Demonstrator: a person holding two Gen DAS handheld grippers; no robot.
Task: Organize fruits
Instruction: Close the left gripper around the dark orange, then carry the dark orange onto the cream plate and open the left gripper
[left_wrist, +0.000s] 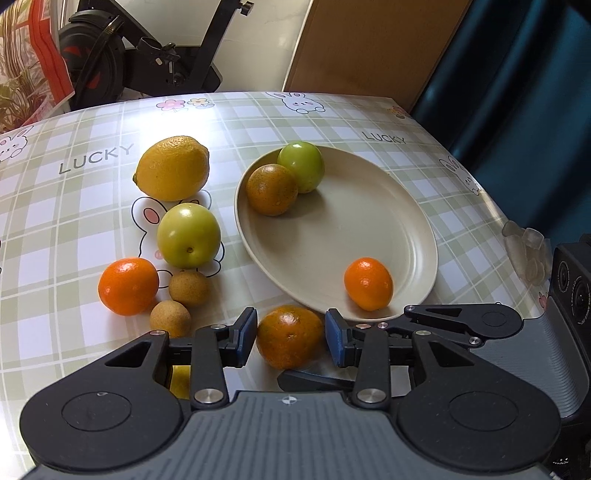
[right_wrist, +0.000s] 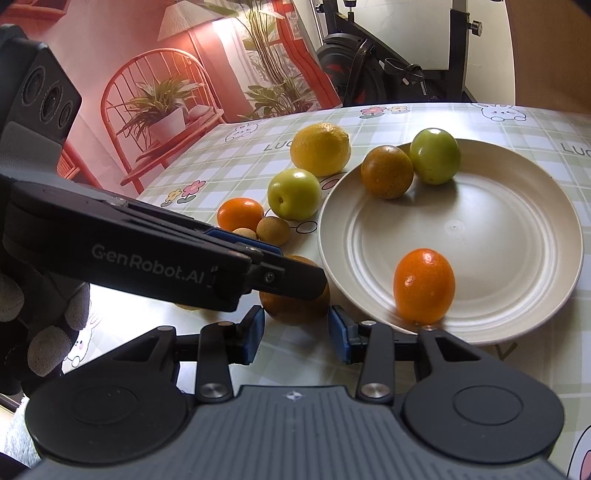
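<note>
While the greenish orange (left_wrist: 289, 336) sits on the tablecloth (left_wrist: 92, 192) at the plate's (left_wrist: 369, 206) seven o'clock edge, the left gripper (left_wrist: 291, 334) brackets it, pads apart and not touching. Behind, the right gripper (right_wrist: 296, 329) hangs narrowly open, empty.

Exercise bike (left_wrist: 155, 55) behind table; potted-plant backdrop (right_wrist: 162, 107); brown board (left_wrist: 369, 48).
</note>
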